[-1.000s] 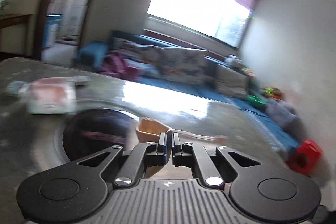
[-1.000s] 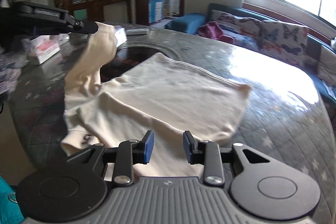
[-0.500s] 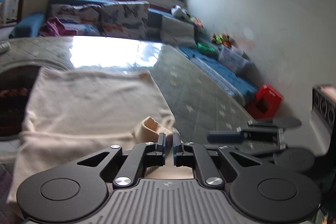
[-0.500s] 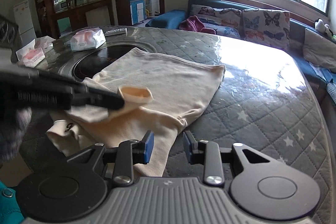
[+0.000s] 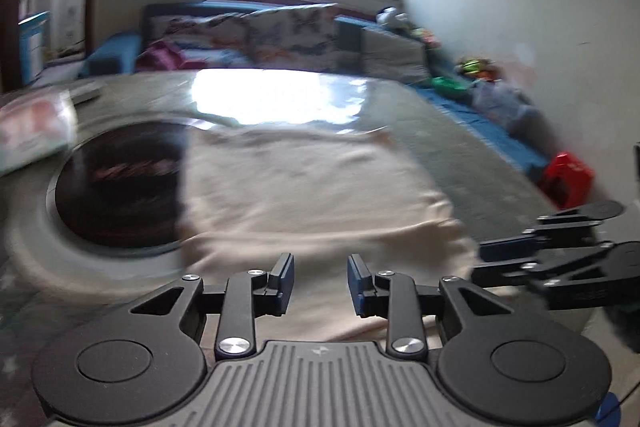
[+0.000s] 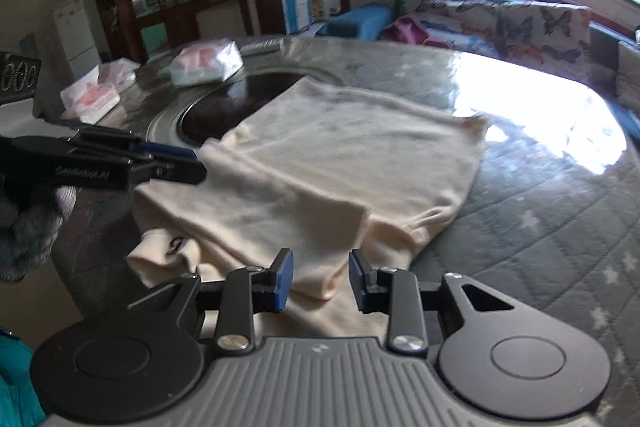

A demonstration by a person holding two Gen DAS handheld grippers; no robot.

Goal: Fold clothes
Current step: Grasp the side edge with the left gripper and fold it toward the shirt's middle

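Note:
A cream shirt (image 6: 344,163) lies spread on the grey quilted table (image 6: 560,227), with one sleeve folded across its near part; it also shows in the left wrist view (image 5: 304,187). My left gripper (image 5: 320,285) is open and empty just above the shirt's near edge. In the right wrist view the left gripper (image 6: 176,163) hovers at the shirt's left side. My right gripper (image 6: 320,281) is open and empty over the shirt's near hem. In the left wrist view the right gripper (image 5: 504,259) sits at the shirt's right edge.
A dark round inset (image 6: 240,107) in the table lies partly under the shirt. Tissue packs (image 6: 204,63) (image 6: 96,91) sit at the table's far left. A sofa (image 6: 500,23) stands behind the table. A red box (image 5: 568,179) is on the floor at the right.
My left gripper has opened and let go of the sleeve, which now lies folded on the shirt. The left gripper has pulled back to the left. The right gripper stays open.

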